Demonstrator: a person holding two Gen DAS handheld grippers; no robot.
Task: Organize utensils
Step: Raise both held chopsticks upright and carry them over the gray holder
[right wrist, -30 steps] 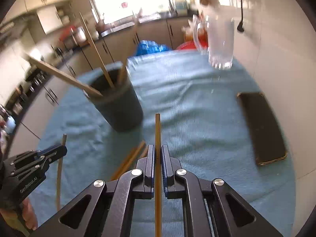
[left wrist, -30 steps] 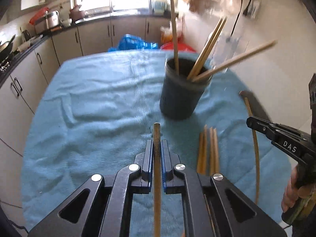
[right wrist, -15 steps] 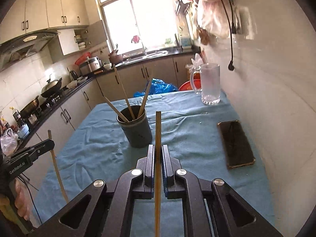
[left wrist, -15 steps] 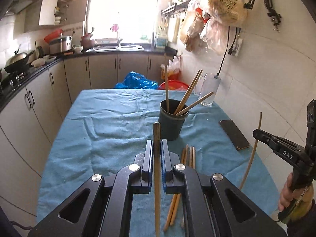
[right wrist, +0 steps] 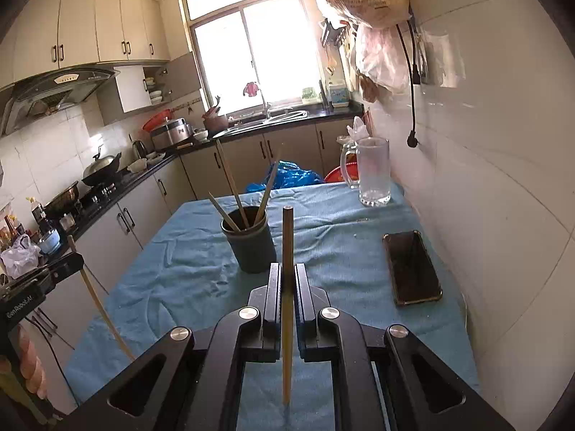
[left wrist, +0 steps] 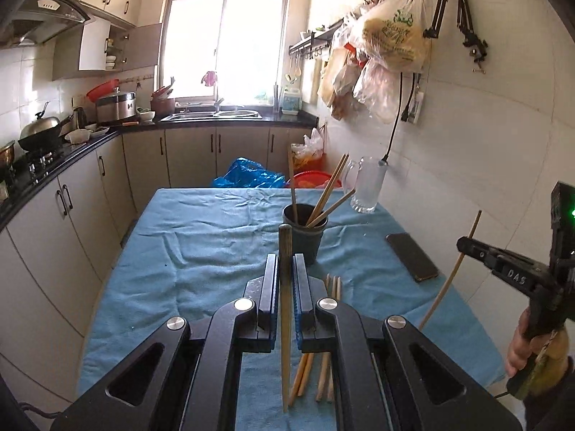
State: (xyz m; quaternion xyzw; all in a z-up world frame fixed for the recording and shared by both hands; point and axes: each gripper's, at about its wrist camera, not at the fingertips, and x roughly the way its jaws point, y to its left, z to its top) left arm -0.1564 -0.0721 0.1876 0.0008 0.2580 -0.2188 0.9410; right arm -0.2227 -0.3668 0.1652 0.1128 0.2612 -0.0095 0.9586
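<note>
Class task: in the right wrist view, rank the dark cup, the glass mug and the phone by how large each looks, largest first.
1. phone, largest by a small margin.
2. glass mug and dark cup: too alike to rank.

The mug stands farther from the camera, so true sizes stay unsure.

**Daylight from the window, strong fisheye bending**

Both views are bright and lit by daylight. The light comes from the window at the far end of the kitchen, and its panes are overexposed to almost pure white, so nothing outside can be read. A soft haze spreads around it, stronger in the right wrist view. The white tiled wall reflects much light. The blue cloth shows only soft shadows in its wrinkles. Both pictures are sharp, without motion blur. Straight lines curve strongly near the edges, and the corners are black.
</note>
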